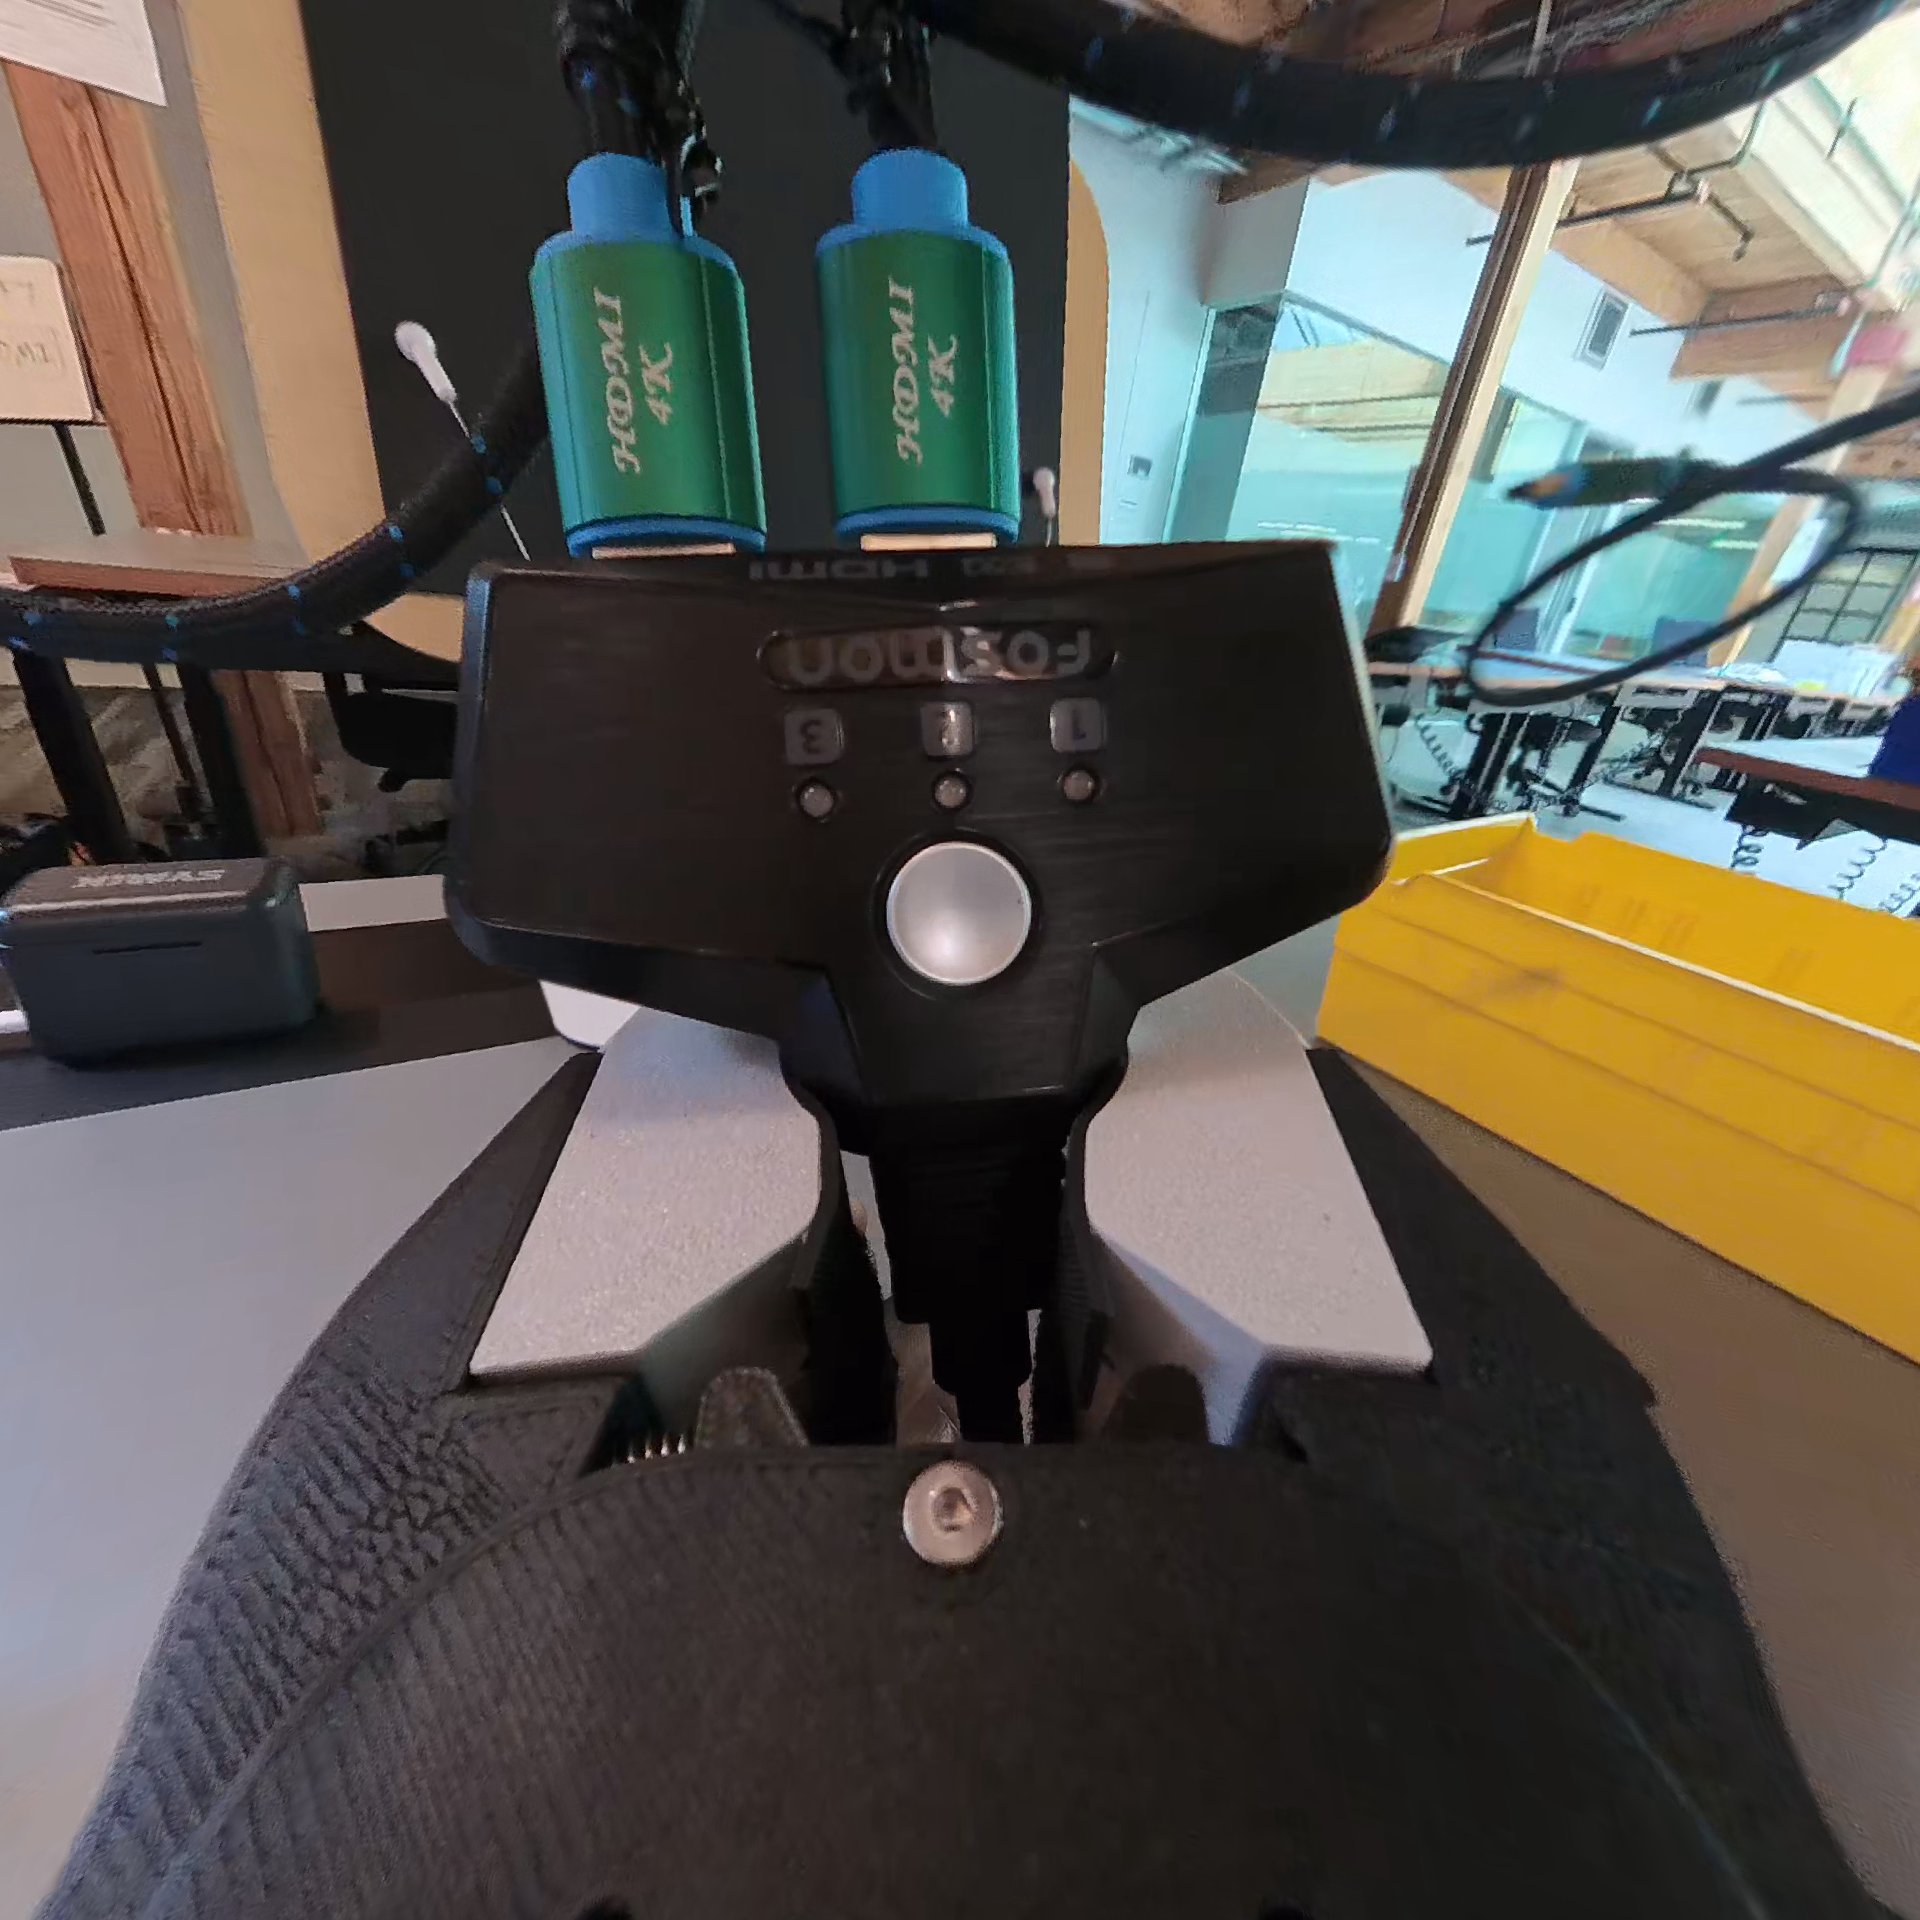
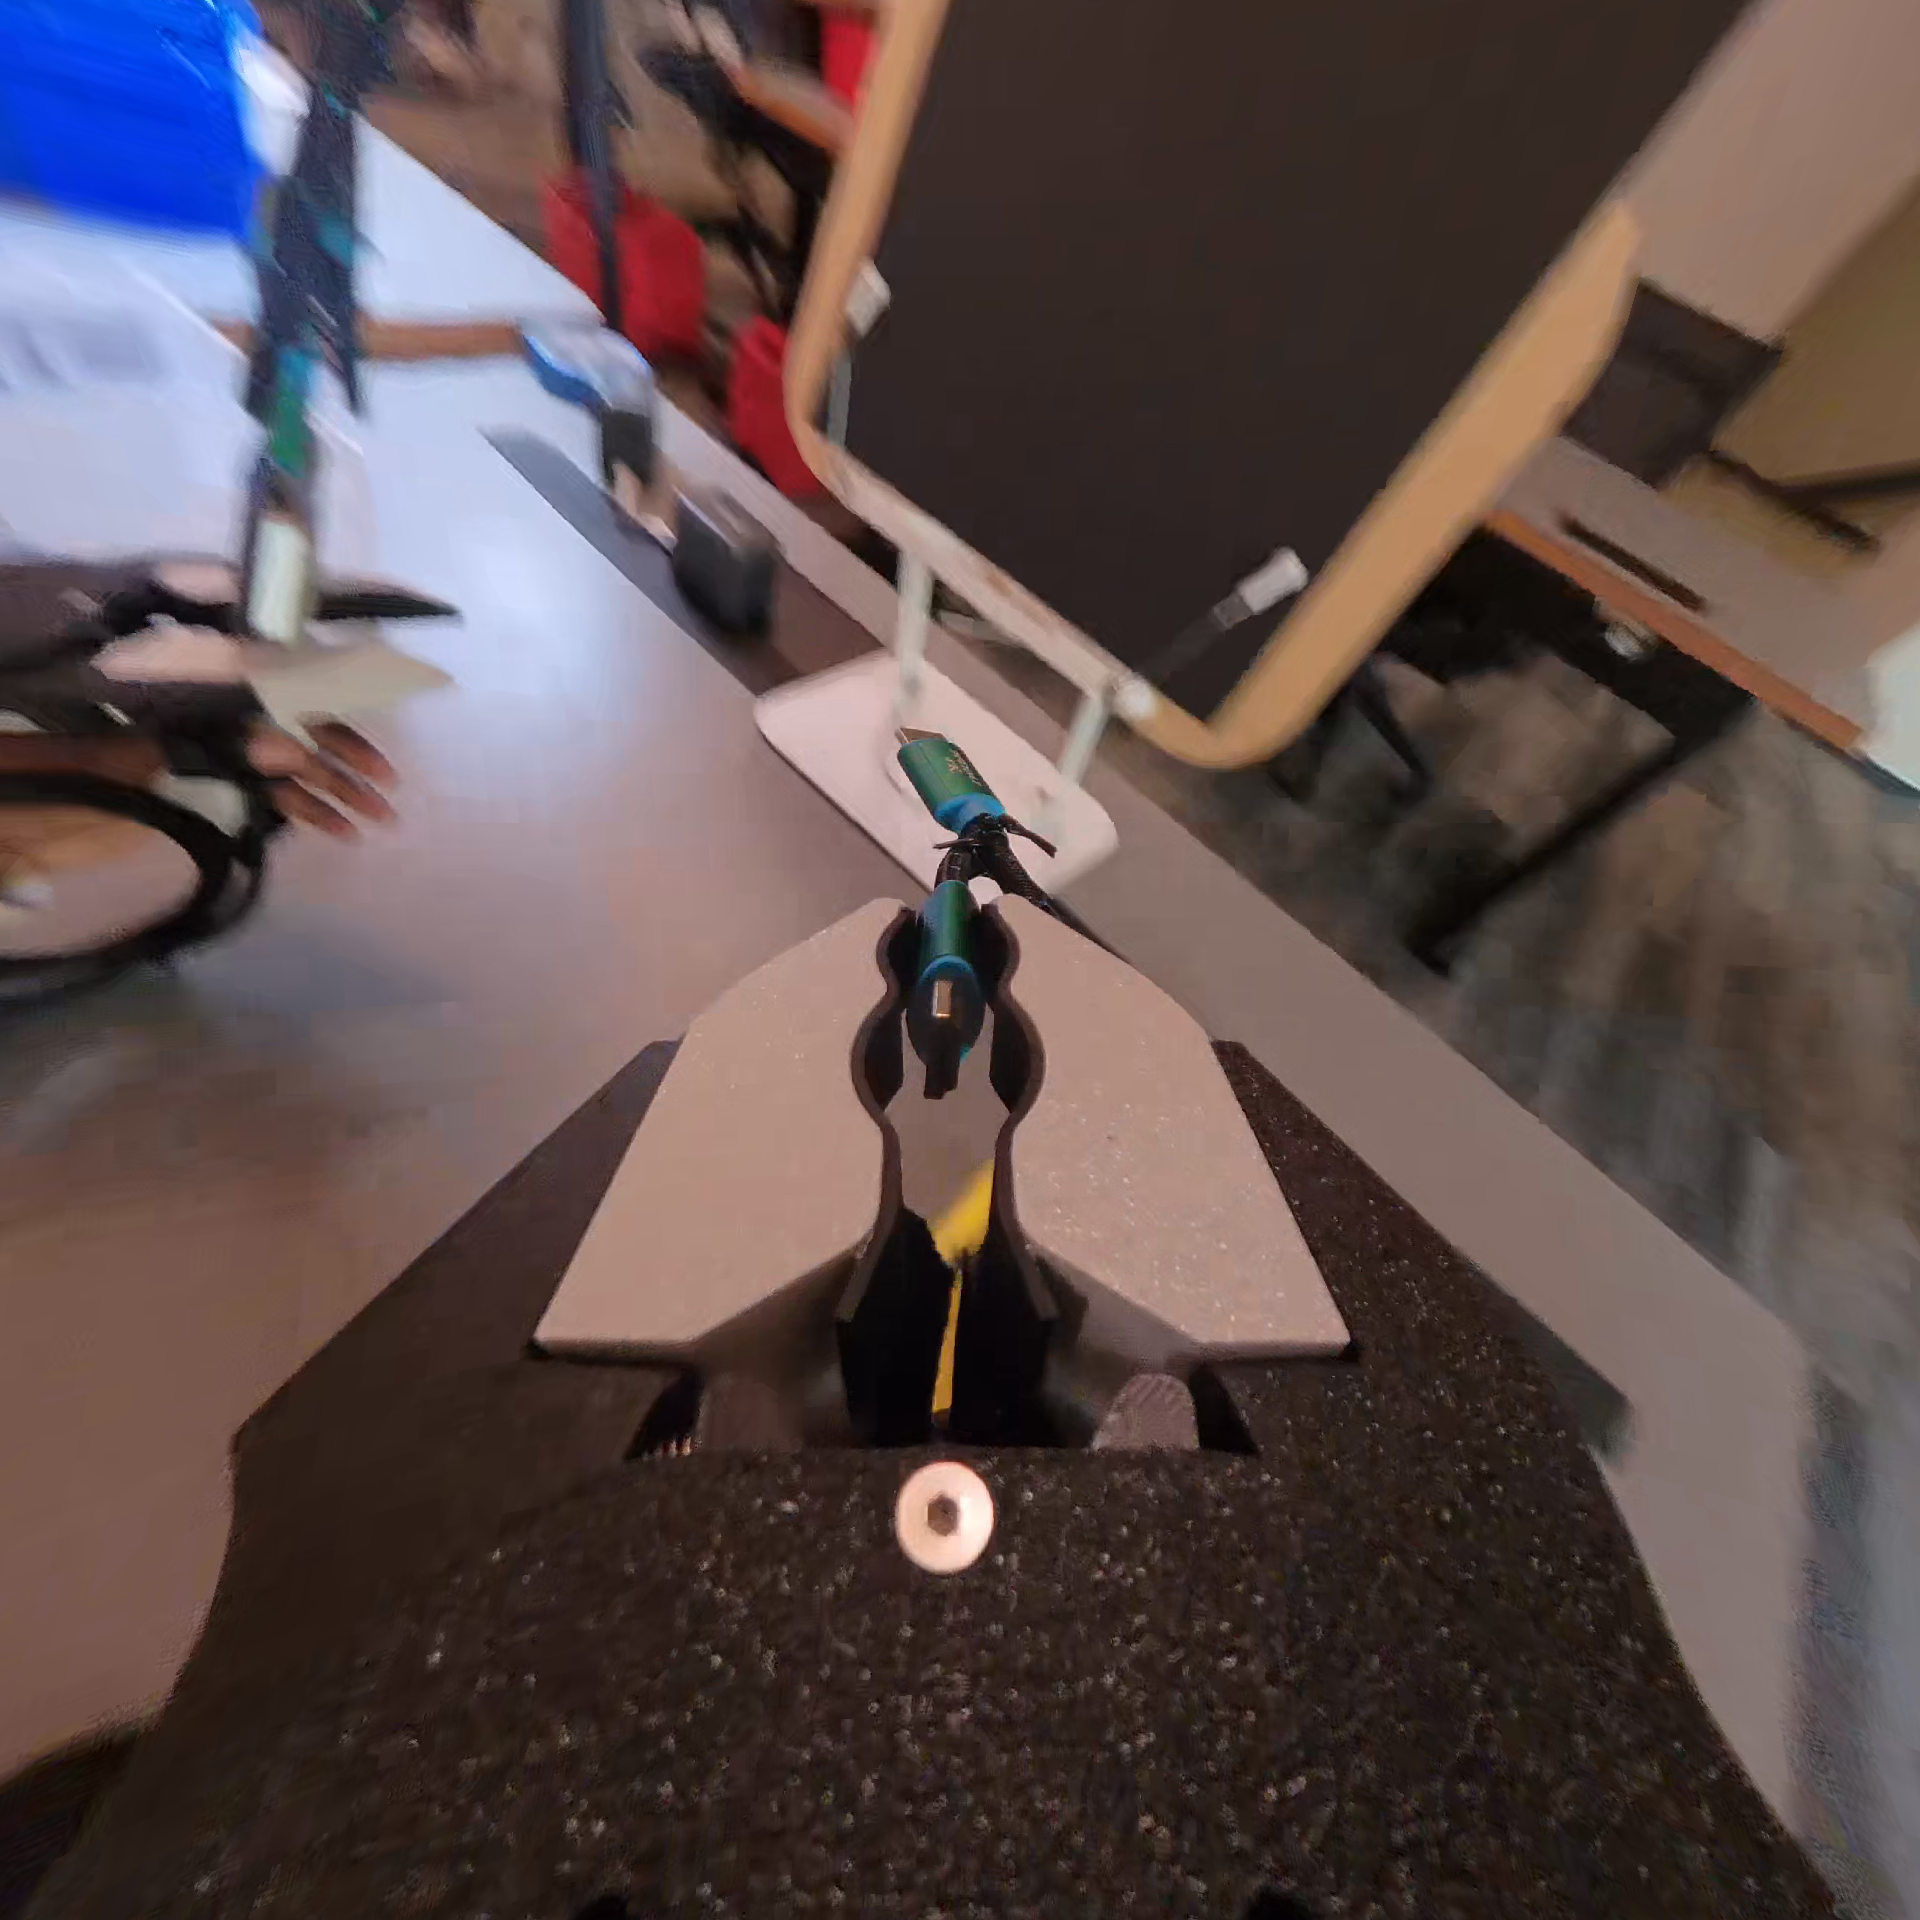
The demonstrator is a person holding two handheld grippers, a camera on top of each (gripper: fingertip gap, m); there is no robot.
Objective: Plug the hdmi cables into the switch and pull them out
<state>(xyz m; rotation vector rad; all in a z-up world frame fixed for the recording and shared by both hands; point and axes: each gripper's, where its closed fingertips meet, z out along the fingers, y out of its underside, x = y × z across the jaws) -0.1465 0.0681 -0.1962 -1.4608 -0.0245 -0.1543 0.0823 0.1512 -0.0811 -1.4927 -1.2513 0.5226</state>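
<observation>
In the left wrist view my left gripper point(image 1: 956, 1101) is shut on the narrow near end of the black HDMI switch point(image 1: 925, 769) and holds it above the table. Two green HDMI plugs point(image 1: 649, 395) point(image 1: 920, 384) sit in the left and middle ports on its far edge; the right port is empty. In the right wrist view my right gripper point(image 2: 940, 935) is shut on a green HDMI plug point(image 2: 940, 982) whose metal tip points back at the camera. A second green plug point(image 2: 940, 774) shows just beyond it on the braided cable. The left gripper point(image 2: 281, 665) is a blur at far left.
A yellow bin point(image 1: 1621, 1039) stands right of the switch, and a dark grey case point(image 1: 156, 951) at the left on the grey table point(image 1: 208, 1299). A dark panel with a wooden rim point(image 2: 1195, 312) stands on a white base point(image 2: 831, 727). Braided cables point(image 1: 1351, 94) loop overhead.
</observation>
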